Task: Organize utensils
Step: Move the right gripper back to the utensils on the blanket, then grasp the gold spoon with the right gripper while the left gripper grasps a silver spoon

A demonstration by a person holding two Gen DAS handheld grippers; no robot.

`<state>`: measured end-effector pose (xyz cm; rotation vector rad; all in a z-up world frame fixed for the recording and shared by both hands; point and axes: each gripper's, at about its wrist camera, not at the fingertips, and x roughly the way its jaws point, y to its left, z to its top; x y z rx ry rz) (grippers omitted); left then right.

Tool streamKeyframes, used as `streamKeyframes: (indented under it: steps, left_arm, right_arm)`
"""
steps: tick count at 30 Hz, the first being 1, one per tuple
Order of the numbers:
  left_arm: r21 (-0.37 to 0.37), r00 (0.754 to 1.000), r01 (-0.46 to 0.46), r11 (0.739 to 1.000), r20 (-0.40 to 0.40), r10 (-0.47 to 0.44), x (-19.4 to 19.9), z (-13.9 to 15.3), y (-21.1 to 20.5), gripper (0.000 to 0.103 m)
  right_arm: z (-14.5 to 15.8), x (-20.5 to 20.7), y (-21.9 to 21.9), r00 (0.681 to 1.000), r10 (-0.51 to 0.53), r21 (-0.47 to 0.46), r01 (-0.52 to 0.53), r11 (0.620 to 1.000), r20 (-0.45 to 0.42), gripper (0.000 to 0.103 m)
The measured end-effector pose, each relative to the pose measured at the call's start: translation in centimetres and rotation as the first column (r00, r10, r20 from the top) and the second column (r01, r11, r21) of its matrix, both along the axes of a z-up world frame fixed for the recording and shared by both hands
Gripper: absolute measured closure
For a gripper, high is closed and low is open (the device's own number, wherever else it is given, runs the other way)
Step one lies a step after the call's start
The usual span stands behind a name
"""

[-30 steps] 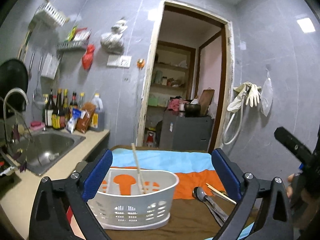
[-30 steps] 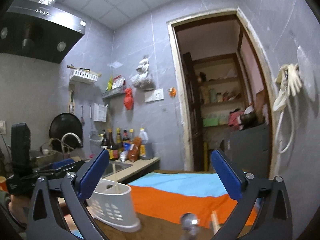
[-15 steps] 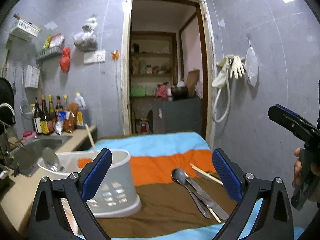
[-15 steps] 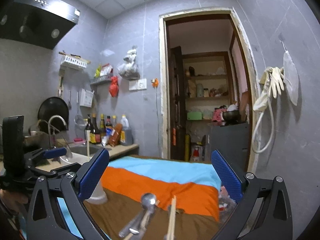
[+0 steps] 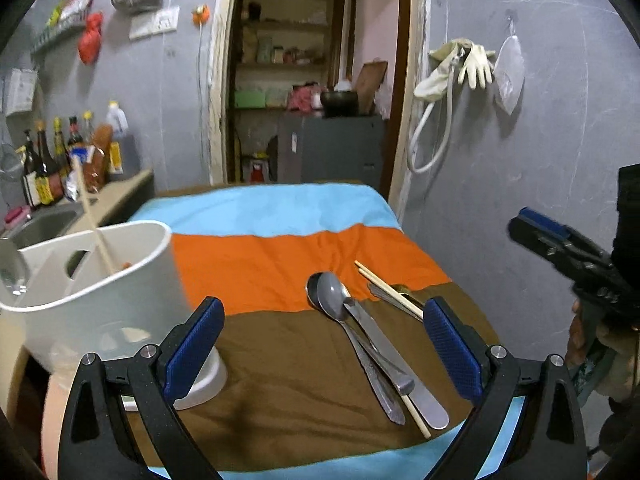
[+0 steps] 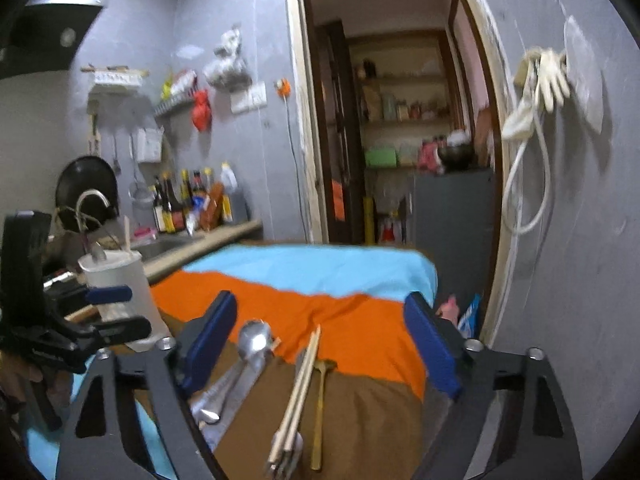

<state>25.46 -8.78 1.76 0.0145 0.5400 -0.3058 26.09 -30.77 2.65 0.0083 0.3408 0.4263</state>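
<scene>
- The left gripper (image 5: 320,344) hangs over the brown band of the striped cloth (image 5: 280,264) that covers the tabletop; its blue-padded jaws stand spread with nothing between them.
- The right gripper (image 6: 324,344) points at the loose utensils near the cloth's right edge. Its jaws have just been closing in but remain apart, and their pads press on nothing; the utensils lie on the cloth under the gap.
- A spoon (image 5: 330,292), a table knife (image 5: 396,364) and a second steel handle lie in a touching bundle across the brown band, bowl end toward the orange stripe.
- A pair of wooden chopsticks (image 6: 300,384) lies just beside that bundle, and a gold-coloured utensil (image 6: 320,396) sits alongside the chopsticks.
- A white utensil caddy (image 5: 104,280) stands at the cloth's left edge, next to the sink counter, with one chopstick (image 5: 94,224) leaning upright in it and a spoon bowl showing at its left rim.
</scene>
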Motion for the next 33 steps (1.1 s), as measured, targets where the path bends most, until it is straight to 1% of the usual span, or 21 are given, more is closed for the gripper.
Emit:
streamKeyframes:
  steps: [2,4,5,6,8,9,10,11,12,13,15,16,20,24,29,33]
  left_arm:
    - [0.003,1.0,0.016,1.0,-0.021,-0.016,0.8,-0.4,-0.3,0.009]
    - [0.008,0.999,0.028,1.0,-0.042,-0.028,1.5,-1.0,-0.6,0.02]
    - [0.009,0.998,0.034,0.999,-0.054,-0.033,1.9,-1.2,-0.7,0.023]
    - [0.007,0.997,0.039,0.999,-0.072,-0.039,2.6,-1.6,-0.7,0.028]
    - [0.001,0.995,0.039,0.999,-0.094,-0.039,3.4,-2.0,-0.6,0.035]
    - [-0.002,0.994,0.036,0.999,-0.107,-0.036,3.8,-2.2,-0.5,0.042]
    - [-0.012,0.992,0.039,0.999,-0.124,-0.04,4.3,-2.5,-0.4,0.051]
    - [-0.021,0.99,0.045,0.999,-0.136,-0.047,4.7,-2.7,-0.3,0.056]
    - [-0.03,0.987,0.048,0.998,-0.152,-0.052,5.1,-2.9,-0.2,0.064]
    - [-0.039,0.984,0.052,0.998,-0.167,-0.057,5.5,-3.1,-0.1,0.069]
    - [-0.058,0.979,0.065,0.996,-0.19,-0.075,6.2,-3.3,0.0,0.075]
    - [-0.064,0.976,0.069,0.996,-0.2,-0.08,6.5,-3.4,0.0,0.079]
    - [-0.087,0.967,0.081,0.993,-0.236,-0.099,7.7,-3.8,0.2,0.083]
    - [-0.086,0.958,0.097,0.992,-0.264,-0.116,9.0,-4.1,0.2,0.089]
    - [-0.074,0.95,0.133,0.988,-0.273,-0.148,9.9,-4.3,-0.2,0.09]
    - [-0.061,0.946,0.123,0.99,-0.294,-0.136,10.7,-4.9,-0.4,0.09]
  right_arm:
    - [-0.7,1.0,0.0,0.999,-0.005,-0.02,0.004,1.0,-0.044,0.036]
    - [-1.6,2.3,0.2,0.994,-0.008,-0.046,0.003,0.999,-0.106,0.041]
    - [-2.0,2.6,0.2,0.992,-0.008,-0.052,0.001,0.999,-0.125,0.044]
    - [-2.6,3.2,0.3,0.987,-0.005,-0.062,-0.005,0.998,-0.158,0.046]
    - [-3.3,3.9,0.4,0.981,-0.002,-0.079,-0.014,0.997,-0.194,0.049]
    - [-3.7,4.3,0.6,0.977,0.0,-0.093,-0.02,0.995,-0.213,0.051]
    - [-4.2,4.6,0.7,0.974,0.0,-0.107,-0.025,0.994,-0.227,0.052]
    - [-4.5,4.8,0.9,0.97,0.004,-0.117,-0.033,0.993,-0.243,0.055]
    - [-4.8,5.0,0.9,0.967,0.01,-0.122,-0.042,0.992,-0.256,0.06]
    - [-5.0,5.3,1.0,0.963,0.013,-0.127,-0.049,0.991,-0.269,0.061]
    - [-5.5,5.8,1.2,0.955,0.024,-0.137,-0.067,0.988,-0.297,0.067]
    - [-5.7,6.0,1.4,0.95,0.029,-0.143,-0.077,0.987,-0.309,0.067]
    - [-6.4,6.5,1.8,0.938,0.042,-0.169,-0.106,0.98,-0.345,0.069]
    - [-6.9,7.0,2.2,0.926,0.033,-0.201,-0.116,0.973,-0.375,0.07]
    - [-7.4,7.3,2.6,0.92,0.038,-0.208,-0.129,0.97,-0.391,0.07]
    - [-7.4,7.4,2.7,0.919,0.04,-0.206,-0.131,0.97,-0.393,0.07]
